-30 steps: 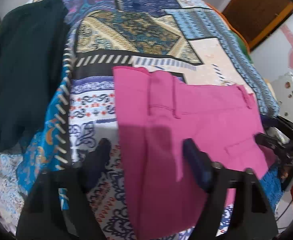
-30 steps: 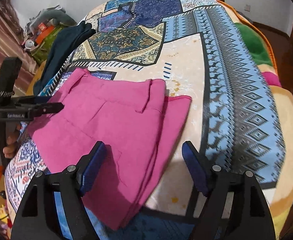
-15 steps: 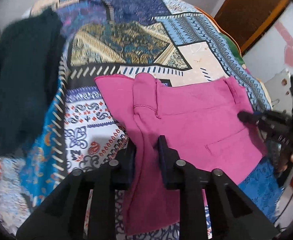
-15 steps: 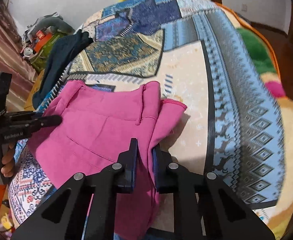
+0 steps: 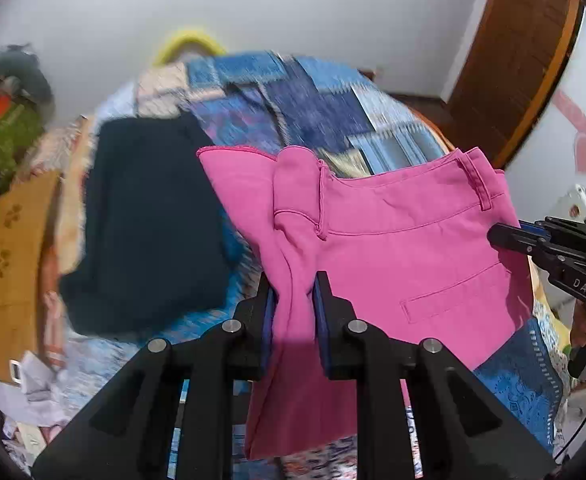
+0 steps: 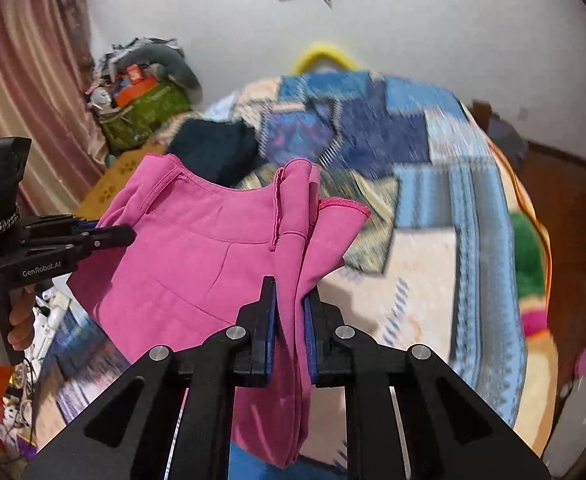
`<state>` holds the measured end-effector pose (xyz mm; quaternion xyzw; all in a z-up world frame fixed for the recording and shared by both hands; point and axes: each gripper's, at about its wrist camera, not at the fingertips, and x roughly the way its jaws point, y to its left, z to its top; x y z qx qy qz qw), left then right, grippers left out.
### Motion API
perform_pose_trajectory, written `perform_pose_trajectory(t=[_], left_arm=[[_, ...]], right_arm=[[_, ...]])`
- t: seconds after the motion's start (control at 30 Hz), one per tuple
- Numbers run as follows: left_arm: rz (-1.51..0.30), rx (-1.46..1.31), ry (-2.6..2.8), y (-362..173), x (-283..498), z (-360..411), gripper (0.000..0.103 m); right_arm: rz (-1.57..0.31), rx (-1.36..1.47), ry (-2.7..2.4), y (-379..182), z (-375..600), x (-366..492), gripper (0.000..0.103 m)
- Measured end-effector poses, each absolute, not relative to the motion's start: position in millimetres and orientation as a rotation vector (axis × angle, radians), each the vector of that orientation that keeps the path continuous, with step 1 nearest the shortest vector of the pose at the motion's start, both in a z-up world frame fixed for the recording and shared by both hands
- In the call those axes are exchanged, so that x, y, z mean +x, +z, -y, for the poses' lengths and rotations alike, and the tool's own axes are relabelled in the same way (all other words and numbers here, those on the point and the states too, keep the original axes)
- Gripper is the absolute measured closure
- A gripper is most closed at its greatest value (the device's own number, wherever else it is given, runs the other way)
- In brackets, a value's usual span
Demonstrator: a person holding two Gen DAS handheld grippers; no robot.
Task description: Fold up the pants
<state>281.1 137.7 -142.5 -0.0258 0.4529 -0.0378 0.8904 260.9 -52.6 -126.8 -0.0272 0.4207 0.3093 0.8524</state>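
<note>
Lifted off the bedspread (image 6: 433, 216) since before, the pants (image 5: 393, 248) hang between both grippers: left (image 5: 293, 300) and right (image 6: 289, 304) each clamped on a waist corner, dark garment (image 5: 149, 220) behind

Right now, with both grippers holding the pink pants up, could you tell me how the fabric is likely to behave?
The pink pants look floppy: they sag between the left gripper and right gripper. The bunched cloth probably grips securely. Loose corners may droop.

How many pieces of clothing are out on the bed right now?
2 that I can see. The pink pants hang lifted, clamped by the left gripper and right gripper. A dark garment lies behind them on the bedspread.
</note>
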Motion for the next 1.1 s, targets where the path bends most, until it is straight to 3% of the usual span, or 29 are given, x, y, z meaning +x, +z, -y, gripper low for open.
perform_pose_trajectory(t=[0.27, 0.5, 0.77, 1.1], left_arm=[[-0.808, -0.054, 0.029, -84.3, 272.3, -202.0, 0.084], [-0.785, -0.098, 0.122, -78.4, 283.2, -264.6, 0.084], [-0.840, -0.136, 0.236, -128.1, 315.6, -325.7, 0.084], [-0.989, -0.192, 0.265, -230.5, 361.5, -363.5, 0.084]], right_arm=[[-0.771, -0.093, 0.712, -82.0, -12.3, 273.8, 0.092], [-0.728, -0.126, 0.761, -74.9, -74.4, 293.5, 0.092], [-0.779, -0.143, 0.792, -113.6, -143.4, 324.5, 0.092], [-0.935, -0.119, 0.774, -191.5, -174.9, 355.9, 0.092]])
